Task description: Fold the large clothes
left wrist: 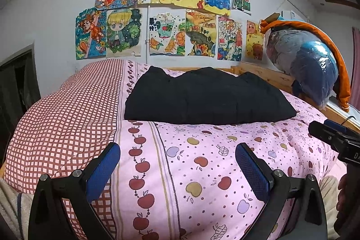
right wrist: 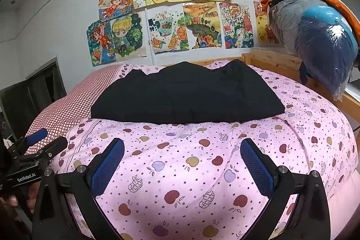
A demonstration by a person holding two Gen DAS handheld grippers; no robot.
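Left gripper (left wrist: pixel 177 163): jaws spread wide, holding nothing, over the pink apple-print quilt (left wrist: pixel 202 172). Black garment (left wrist: pixel 207 100) lies ahead of and beyond both sets of jaws, clear of them, its long axis crosswise to the fingers. Right gripper (right wrist: pixel 182 161): likewise spread and empty. Judged roughly equidistant; the garment sits more centred before the right jaws.
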